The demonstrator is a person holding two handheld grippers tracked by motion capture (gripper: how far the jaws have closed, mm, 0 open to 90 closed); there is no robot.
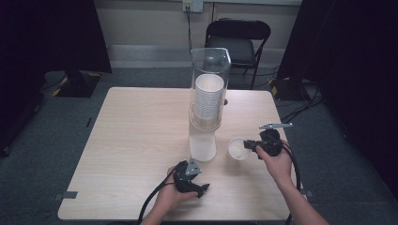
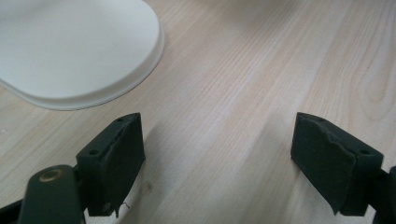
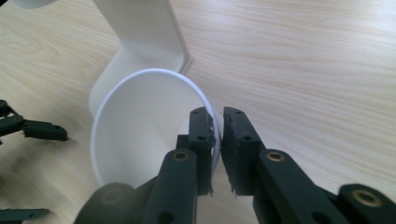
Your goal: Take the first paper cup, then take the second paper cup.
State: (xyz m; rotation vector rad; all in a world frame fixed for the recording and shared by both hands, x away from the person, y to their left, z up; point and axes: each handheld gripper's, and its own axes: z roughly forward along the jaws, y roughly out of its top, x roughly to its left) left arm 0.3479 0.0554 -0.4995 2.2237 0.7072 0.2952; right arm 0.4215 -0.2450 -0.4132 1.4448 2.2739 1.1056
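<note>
The right tongs [image 3: 217, 154] had closed on the rim of a single white paper cup [image 3: 144, 126], one jaw inside the wall and one outside, and in the high view that cup [image 1: 238, 148] was held on its side just above the table [image 1: 136, 140], a little to the right of the cup dispenser's white base [image 1: 202, 146]. The left tongs [image 2: 217, 163] stood wide open with nothing between the jaws, low over bare wood just beside the rounded foot of the base [image 2: 74, 51]; in the high view they [image 1: 190, 178] sat near the front edge, apart from the cup. The clear tube [image 1: 210, 89] of the dispenser was well filled with stacked cups [image 1: 208, 96], so by my reading one cup had been drawn out at the bottom and the pulling step was done. What was left appeared to be setting that cup down upright somewhere on the table, and perhaps drawing more from the stack. No brand, label or writing could be read on the cup, the dispenser or the tongs.
</note>
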